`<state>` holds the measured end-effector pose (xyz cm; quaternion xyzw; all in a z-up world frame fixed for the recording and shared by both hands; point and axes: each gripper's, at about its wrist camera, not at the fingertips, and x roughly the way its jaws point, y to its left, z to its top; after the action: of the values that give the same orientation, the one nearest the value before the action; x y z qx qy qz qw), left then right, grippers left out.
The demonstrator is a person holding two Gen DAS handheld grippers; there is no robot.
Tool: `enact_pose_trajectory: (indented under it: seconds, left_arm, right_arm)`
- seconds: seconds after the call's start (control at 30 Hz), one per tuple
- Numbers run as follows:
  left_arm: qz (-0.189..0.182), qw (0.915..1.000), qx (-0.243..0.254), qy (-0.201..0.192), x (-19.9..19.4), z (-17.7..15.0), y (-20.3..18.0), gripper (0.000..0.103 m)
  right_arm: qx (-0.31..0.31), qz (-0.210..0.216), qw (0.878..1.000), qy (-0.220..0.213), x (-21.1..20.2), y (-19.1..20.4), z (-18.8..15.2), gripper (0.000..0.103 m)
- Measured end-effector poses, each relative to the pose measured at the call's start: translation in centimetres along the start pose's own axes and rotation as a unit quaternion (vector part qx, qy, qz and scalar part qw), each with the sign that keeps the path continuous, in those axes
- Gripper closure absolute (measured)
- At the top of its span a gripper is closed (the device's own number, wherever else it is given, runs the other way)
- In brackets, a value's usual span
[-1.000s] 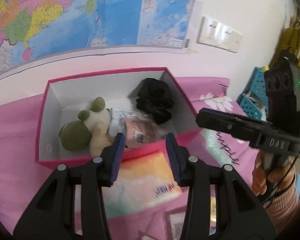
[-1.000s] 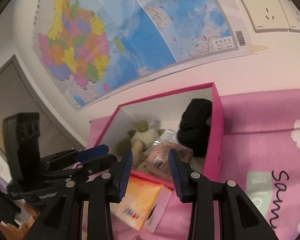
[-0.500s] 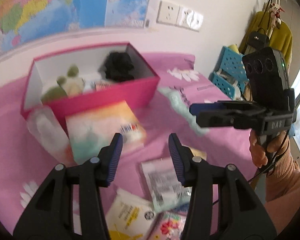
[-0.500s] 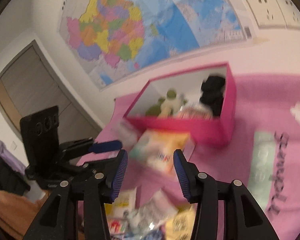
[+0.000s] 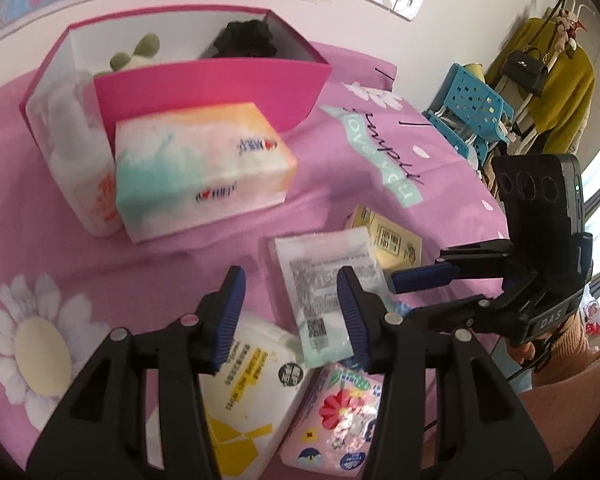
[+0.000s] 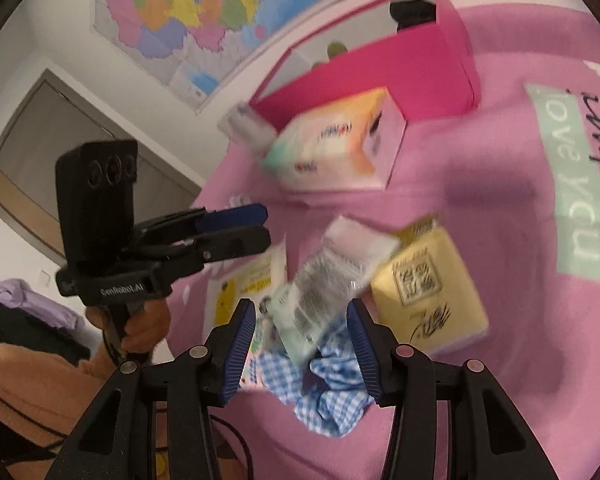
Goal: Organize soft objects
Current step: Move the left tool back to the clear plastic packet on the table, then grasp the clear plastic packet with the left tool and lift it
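Blue ribbed pads on my left fingers stand parted and grip nothing; a clear sachet with printed text lies on the pink bedspread between and beyond them, untouched. Under the left pad is a white and yellow pack, and under the right pad a pink flowered pack. Just past the sachet sits a yellow pack.

My right fingers are likewise released, empty, their jaws having just been opening. Between them lies the near end of the same sachet over a crumpled blue checked cloth. To the right of them is the yellow pack.

Further out from both, a pastel tissue pack lies against the front wall of the pink box, with a white soft pack at its left. Inside the box I can see a green and cream plush toy on the left and a black soft item at the right end. Each view shows the other tool held in a hand with an orange-brown sleeve.
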<state>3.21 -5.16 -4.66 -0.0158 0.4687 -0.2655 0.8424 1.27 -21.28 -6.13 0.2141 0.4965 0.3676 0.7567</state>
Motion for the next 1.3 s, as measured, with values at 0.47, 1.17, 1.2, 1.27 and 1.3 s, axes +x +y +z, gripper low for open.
enact_pose_trajectory:
  seconds: [0.47, 1.17, 1.2, 1.27, 1.3]
  left_arm:
    - [-0.037, 0.9986, 0.002, 0.038, 1.5, -1.5, -0.2, 0.053]
    - [-0.031, 0.998, -0.01, 0.054, 2.3, -0.3, 1.7, 0.053]
    - [-0.031, 0.9978, -0.01, 0.058, 2.6, -0.1, 1.8, 0.053]
    - [-0.037, 0.9971, -0.007, 0.067, 3.2, 0.3, 1.9, 0.052]
    - [-0.042, 0.9964, -0.006, 0.073, 3.5, 0.4, 1.9, 0.051]
  right_arm:
    - [0.021, -0.057, 0.998, -0.031, 0.9, -0.8, 0.6, 0.055]
    - [0.025, -0.095, 0.994, -0.037, 3.2, -1.3, 0.8, 0.083]
    - [0.032, -0.092, 0.995, -0.037, 3.0, -1.6, 0.8, 0.082]
    - [0.035, -0.087, 0.995, -0.038, 3.0, -1.8, 0.9, 0.076]
    - [0.033, -0.087, 0.995, -0.04, 3.0, -1.6, 1.0, 0.071]
